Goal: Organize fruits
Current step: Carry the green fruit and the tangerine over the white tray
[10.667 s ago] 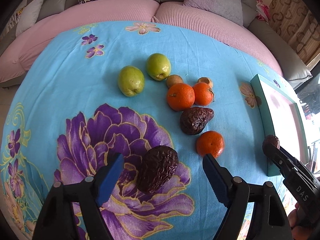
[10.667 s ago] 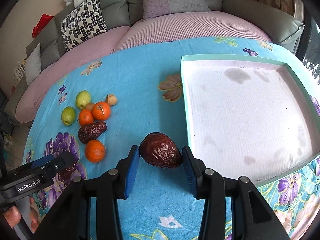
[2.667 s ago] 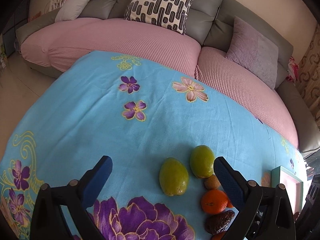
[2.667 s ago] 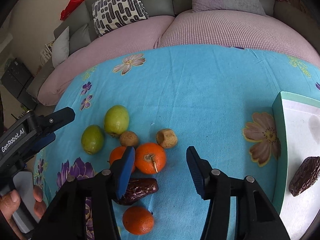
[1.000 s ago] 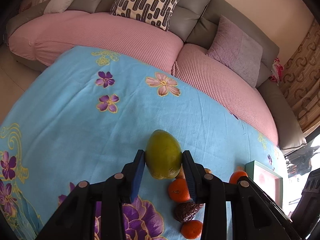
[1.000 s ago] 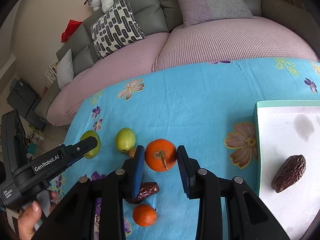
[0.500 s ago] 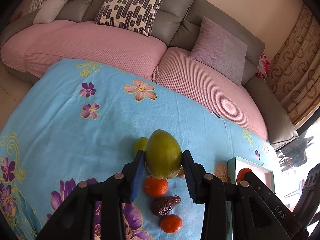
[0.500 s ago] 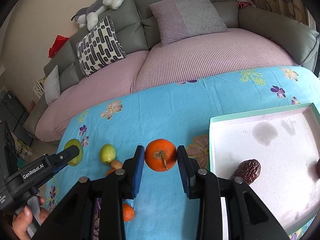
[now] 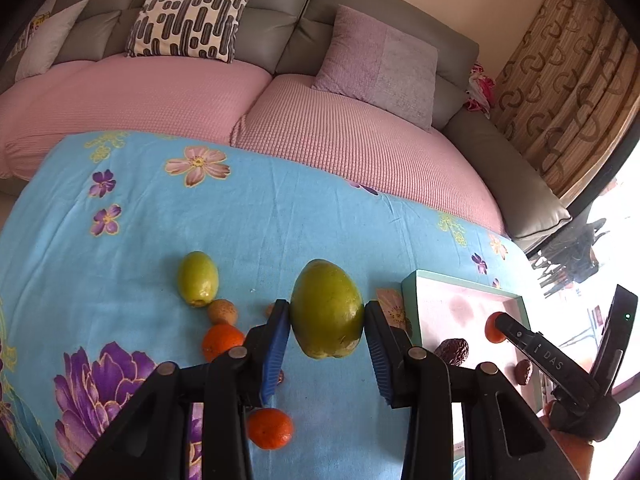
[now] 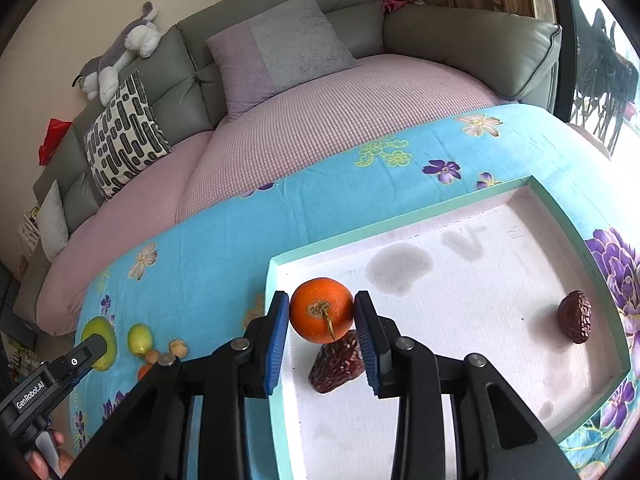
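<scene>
1. Fruits go into the tray (image 10: 404,229) on the blue-clothed desk (image 9: 280,216); two dates (image 10: 338,362) already lie inside, leaving wide bare floor.
2. Left claw (image 9: 326,334) grips a green fruit (image 9: 326,314) above the cloth, short of the tray; it should clear the rim.
3. Right claw (image 10: 321,330) holds an orange (image 10: 321,309) just over the near-left corner above a date; release it on bare floor.

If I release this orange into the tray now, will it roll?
Probably: the orange is round, and the tray floor looks flat. Its raised rim should contain it. The date below may deflect it.
</scene>
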`<state>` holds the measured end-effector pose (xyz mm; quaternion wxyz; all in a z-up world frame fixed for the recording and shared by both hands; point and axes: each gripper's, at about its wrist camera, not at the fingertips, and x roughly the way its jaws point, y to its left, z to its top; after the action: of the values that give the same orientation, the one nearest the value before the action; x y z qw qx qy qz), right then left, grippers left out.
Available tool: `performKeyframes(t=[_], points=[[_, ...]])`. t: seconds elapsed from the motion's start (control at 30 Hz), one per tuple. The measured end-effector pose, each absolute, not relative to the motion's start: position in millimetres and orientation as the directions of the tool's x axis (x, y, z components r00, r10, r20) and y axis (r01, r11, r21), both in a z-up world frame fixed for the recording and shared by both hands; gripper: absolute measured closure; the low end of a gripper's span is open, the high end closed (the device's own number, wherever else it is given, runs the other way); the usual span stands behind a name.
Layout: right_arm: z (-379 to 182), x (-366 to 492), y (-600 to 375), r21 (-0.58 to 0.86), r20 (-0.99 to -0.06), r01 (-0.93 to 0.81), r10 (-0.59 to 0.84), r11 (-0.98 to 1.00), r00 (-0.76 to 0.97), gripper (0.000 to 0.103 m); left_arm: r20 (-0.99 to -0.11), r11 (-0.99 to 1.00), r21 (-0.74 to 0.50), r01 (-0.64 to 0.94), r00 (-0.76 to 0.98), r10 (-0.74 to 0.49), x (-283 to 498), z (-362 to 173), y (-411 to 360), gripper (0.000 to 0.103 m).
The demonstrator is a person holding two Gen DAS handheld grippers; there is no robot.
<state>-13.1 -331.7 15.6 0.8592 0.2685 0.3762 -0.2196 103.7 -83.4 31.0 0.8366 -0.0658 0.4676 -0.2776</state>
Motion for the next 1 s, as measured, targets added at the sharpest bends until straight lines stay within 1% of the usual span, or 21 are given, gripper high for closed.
performKeyframes(t=[0.1,0.4,0.57,0.77,1.0], points=[[9.5,-29.0,-355.6,0.238,-0.794,0.661,-0.249,0.712,0.554,0.068,-0.748,0.815,-0.366,0.450,0.378,-0.545,93.0,30.9,-102.1,0.063],[3.9,-74.6,-402.9,0.172,-0.825,0.787,-0.349,0.593,0.444,0.068,-0.770,0.724,-0.329,0.606,0.271,-0.577,47.2,26.4,-164.4,0.063],[6.1,-87.3,-410.6,0.181,-0.825,0.799,-0.354,0.573,0.441,0.068,-0.787,0.673,-0.292,0.680,0.229,-0.573,21.4,20.8,-194.4,0.063],[11.6,-92.4,-413.9,0.189,-0.813,0.792,-0.360,0.581,0.458,0.068,-0.811,0.641,-0.258,0.723,0.198,-0.550,6.3,10.3,-218.2,0.063],[-8.1,-91.7,-421.7,0.186,-0.838,0.801,-0.334,0.568,0.431,0.068,-0.847,0.619,-0.246,0.746,0.145,-0.512,-4.2,-14.0,-233.0,0.063]])
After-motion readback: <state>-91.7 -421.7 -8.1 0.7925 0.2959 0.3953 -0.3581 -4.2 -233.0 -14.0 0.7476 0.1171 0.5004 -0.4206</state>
